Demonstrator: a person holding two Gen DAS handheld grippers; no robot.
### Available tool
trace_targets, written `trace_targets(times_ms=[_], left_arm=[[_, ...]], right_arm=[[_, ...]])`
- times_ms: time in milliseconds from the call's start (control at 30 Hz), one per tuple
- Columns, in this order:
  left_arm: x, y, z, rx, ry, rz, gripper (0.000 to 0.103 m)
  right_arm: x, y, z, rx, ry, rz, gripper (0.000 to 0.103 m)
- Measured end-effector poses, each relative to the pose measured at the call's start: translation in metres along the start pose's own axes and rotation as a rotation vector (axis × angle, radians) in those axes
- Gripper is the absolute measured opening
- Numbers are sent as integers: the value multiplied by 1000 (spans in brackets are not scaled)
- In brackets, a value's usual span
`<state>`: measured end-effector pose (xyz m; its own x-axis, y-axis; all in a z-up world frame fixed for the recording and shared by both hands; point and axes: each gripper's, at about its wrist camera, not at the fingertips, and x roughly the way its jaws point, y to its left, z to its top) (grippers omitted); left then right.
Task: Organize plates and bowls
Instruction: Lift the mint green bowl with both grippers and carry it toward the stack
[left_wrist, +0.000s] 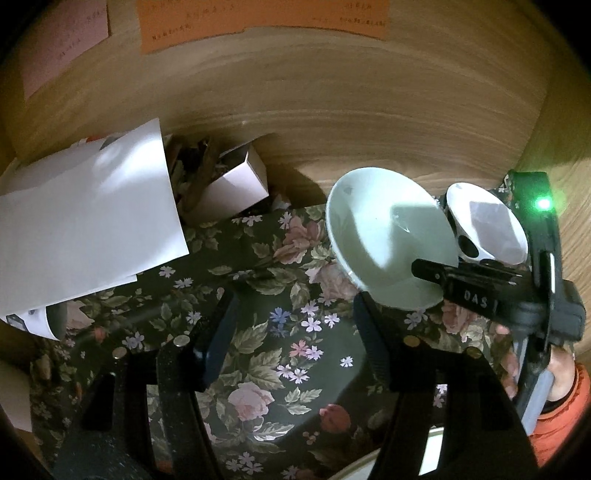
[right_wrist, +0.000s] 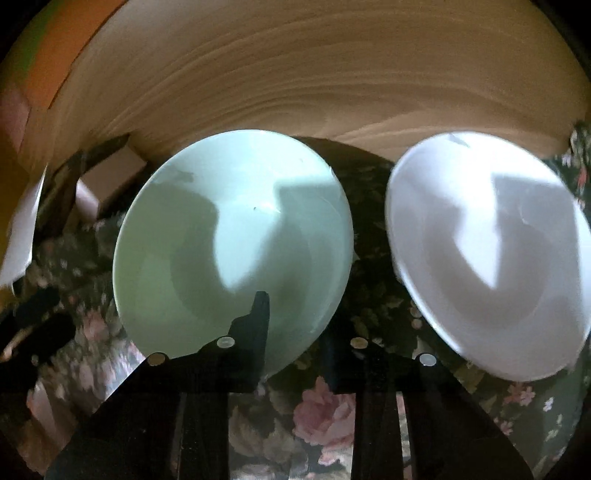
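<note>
My right gripper (right_wrist: 295, 323) is clamped on the near rim of the green dish (right_wrist: 229, 236), with 1 finger (right_wrist: 260, 314) lying over the inside of the rim and the other below the edge. My left gripper (left_wrist: 295, 299) hangs with its fingers apart and nothing between them, over the floral cloth (left_wrist: 280, 354).

The green dish sits on that cloth near the wooden back wall (left_wrist: 332, 110). The white bowl (right_wrist: 491, 251) is just beside it on the right, with a dark gap between the 2.

I judge the dish to be glazed ceramic: stiff, fairly heavy for a rim pinch, slick and chippable. I would grip well onto the rim and keep lifts slow, since held by 1 edge it may swing or slip.

It is round, so it has no long axis. Its hollow faces up, and the dish looks slightly tipped.
</note>
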<state>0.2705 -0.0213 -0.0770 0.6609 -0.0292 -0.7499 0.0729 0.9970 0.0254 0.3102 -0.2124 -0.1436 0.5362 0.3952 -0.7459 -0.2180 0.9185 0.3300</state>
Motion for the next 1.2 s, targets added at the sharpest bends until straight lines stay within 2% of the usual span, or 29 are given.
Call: trace_targets(times_ms=[233,367,533,567,633,700,800,867,933,1000,1200], left_arm=[[13,4,-2,-15,63,0,65],[18,0,-8,17,103,3,65],[23,-6,-14,52,144,-5,65],[24,-8,-15,55,146,-6,64],[25,-11,-16,63,155,-5,59],[28,-13,-17,62,173,-16,53],[35,-11,-19,41,213,-41,46],[41,-11,-19,35,229,-44,37],[42,-11,-20,36,237,-46,30],[46,-12,-21,35,252,-68,20],[49,-15,-22,42,244,-57,17]], right_arm=[[-20,16,-24,-112,46,25,22],[-38,19,-43,-151,76,55,22],[-63,18,-53,-171,31,42,24],[-66,21,-54,-175,15,33,26],[-72,27,-54,-173,-13,28,42],[-70,26,-48,-156,-40,11,44],[-55,25,-42,-138,-34,27,44],[-43,33,-40,-134,-29,32,43],[-35,37,-39,-146,-28,30,30],[-33,39,-39,-152,-42,15,27],[-35,34,-39,-139,-56,13,19]])
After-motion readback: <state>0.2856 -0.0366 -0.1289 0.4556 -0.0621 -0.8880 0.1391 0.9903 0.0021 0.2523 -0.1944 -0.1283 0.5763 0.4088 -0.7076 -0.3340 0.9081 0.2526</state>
